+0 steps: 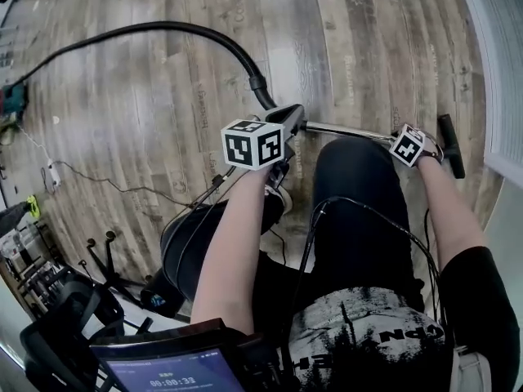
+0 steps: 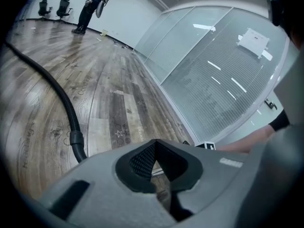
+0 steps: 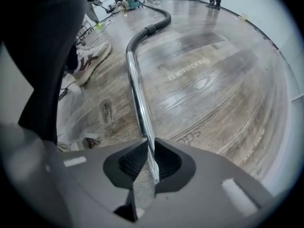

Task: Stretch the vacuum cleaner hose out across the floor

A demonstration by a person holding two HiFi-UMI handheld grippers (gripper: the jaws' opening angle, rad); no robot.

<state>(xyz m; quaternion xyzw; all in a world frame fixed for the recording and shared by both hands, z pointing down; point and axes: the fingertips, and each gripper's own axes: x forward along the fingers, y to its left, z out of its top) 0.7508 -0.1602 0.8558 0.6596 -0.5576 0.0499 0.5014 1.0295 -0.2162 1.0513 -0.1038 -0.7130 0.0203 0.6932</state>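
One hose tube [image 3: 136, 91] between right tongs [image 3: 151, 150].

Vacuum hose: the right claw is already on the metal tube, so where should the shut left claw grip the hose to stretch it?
Grip the rigid cuff where the hose meets the metal tube, probably from above, with the left claw opened across its width. The cuff looks stiff and round, lies nearest that claw, and should crush less than the flexible length.

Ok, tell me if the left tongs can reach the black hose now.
Probably yes: the left tongs are shut and empty, and the hose runs close beside them with nothing between. They must open first.
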